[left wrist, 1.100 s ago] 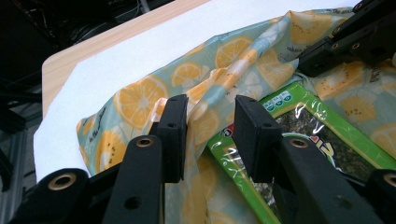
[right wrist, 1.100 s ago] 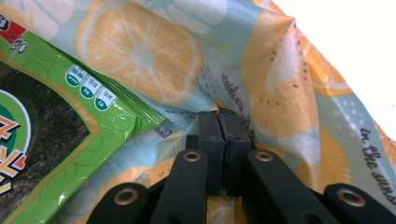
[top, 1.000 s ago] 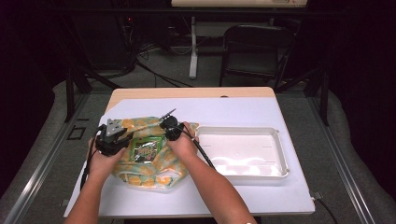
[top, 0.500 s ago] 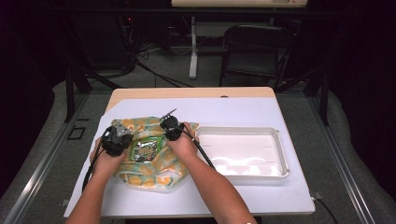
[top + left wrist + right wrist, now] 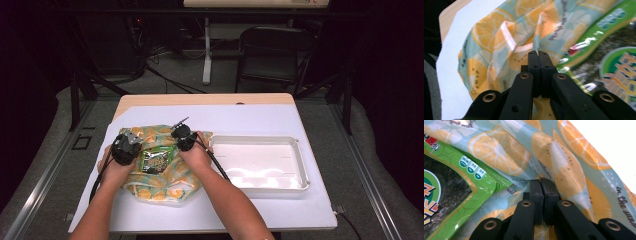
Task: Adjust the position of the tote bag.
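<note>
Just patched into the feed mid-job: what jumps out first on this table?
The orange-slice print bag at the table's left catches the eye first, with a green snack packet lying on it between the two hands. The left gripper and the right gripper each have their jaws shut on the bag's fabric, one at either side of the packet. To the right lies a white tray.
</note>
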Available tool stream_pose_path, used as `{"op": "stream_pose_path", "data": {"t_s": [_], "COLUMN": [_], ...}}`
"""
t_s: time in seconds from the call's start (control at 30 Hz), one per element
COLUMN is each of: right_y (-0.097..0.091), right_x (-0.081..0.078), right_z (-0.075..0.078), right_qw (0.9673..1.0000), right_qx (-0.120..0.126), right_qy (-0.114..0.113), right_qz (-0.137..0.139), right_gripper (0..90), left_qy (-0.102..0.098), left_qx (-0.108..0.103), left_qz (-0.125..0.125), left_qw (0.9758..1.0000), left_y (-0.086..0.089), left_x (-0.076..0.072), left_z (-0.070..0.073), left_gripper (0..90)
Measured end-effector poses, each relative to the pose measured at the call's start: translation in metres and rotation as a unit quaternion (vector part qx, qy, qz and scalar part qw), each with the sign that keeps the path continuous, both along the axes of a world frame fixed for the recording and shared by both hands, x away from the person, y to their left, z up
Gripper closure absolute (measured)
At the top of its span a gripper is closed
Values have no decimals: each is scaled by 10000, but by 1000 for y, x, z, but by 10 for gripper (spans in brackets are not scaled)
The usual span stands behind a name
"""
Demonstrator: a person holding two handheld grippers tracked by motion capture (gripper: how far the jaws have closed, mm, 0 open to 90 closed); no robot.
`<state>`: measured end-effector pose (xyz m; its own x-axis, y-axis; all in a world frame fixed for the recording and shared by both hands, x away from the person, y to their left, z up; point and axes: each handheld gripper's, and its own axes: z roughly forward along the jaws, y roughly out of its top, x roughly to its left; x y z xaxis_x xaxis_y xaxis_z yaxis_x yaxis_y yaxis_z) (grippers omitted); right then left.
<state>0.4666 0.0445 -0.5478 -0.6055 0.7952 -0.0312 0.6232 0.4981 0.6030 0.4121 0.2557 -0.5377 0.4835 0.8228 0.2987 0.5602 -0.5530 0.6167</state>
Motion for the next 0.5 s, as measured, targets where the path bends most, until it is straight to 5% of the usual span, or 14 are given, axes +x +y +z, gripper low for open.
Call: {"op": "stream_pose_path", "data": {"t_s": [0.5], "right_y": [0], "right_x": [-1], "right_z": [-1], "right_qw": [10000], "right_qx": [39], "right_qy": [-40], "right_qz": [4], "right_gripper": [866], "left_qy": [40], "left_qx": [-202], "left_qz": [249], "left_qw": [9995], "left_y": [12], "left_x": [18], "left_z": [-12], "left_gripper": [900]}}
